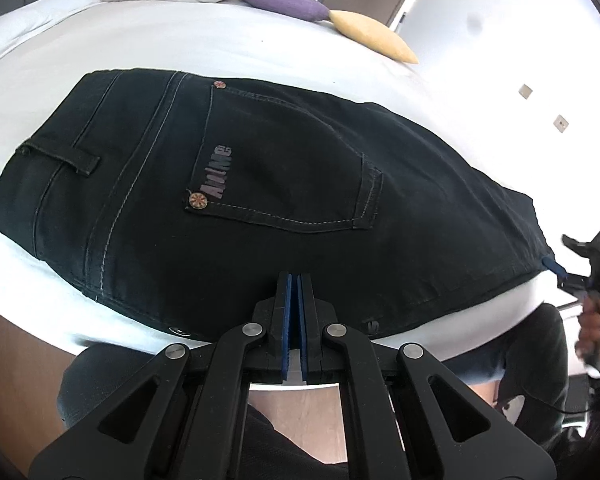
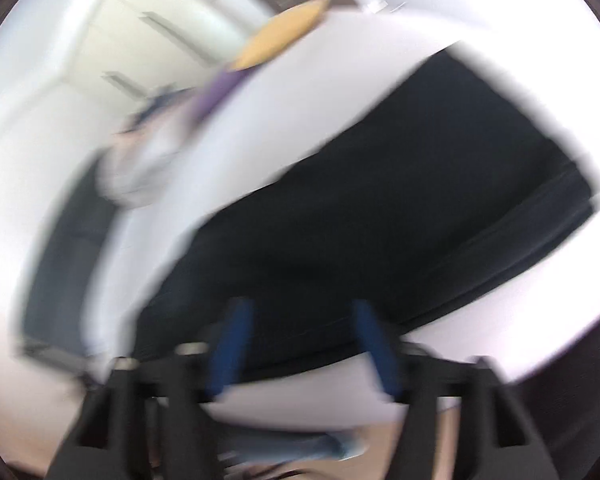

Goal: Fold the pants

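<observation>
On the white bed [image 1: 220, 48], black pants [image 1: 260, 184] lie folded flat, waistband at left. Near edge: left gripper [image 1: 294, 280], jaws together, empty, over the cloth. Far right, right gripper [image 2: 300, 320], jaws apart, empty, view blurred.

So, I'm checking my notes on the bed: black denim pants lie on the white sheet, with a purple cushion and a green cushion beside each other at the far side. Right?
Not quite. In the left wrist view, the cushion beside the purple cushion is yellow, not green. The black denim pants do lie on the white sheet.
</observation>
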Tool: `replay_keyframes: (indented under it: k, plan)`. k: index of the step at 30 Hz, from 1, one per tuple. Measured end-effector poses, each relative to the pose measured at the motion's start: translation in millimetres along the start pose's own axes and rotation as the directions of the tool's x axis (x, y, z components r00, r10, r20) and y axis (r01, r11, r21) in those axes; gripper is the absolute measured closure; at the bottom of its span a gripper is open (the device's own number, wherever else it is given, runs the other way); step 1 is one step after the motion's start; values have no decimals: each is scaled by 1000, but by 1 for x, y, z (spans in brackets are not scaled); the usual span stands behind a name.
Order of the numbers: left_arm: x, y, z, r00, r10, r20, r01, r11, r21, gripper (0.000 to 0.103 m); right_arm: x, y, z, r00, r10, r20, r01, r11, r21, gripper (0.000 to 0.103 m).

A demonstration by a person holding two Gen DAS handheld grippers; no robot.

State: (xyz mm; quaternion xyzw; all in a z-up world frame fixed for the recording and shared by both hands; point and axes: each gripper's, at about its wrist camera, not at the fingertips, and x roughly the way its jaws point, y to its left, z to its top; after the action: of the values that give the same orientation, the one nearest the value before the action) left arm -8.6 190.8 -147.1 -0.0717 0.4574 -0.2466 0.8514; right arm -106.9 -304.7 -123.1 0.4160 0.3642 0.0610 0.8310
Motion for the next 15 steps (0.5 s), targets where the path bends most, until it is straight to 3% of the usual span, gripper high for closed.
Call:
replay_keyframes:
  k: [1,3,5,8,15]
  plan:
    - [0,-1,0,1000,9,0,-9,1000,3,101,9,8,-7,996,81,-39,-80,997,16,34]
    - [-1,-2,-1,1000,20,2,-20,1000,14,101,38,22,-23,965,224,-138,-217,974,68,34]
    - [0,0,-1,1000,11,2,-11,1000,7,101,65,29,-38,940,279,-197,-260,958,119,35]
    - [2,3,-1,1000,-10,2,10,1000,-10,101,94,27,-47,913,320,-254,-274,940,203,41]
    - [1,11,0,1000,-25,4,25,999,-27,101,106,19,-56,918,320,-234,-242,920,309,46]
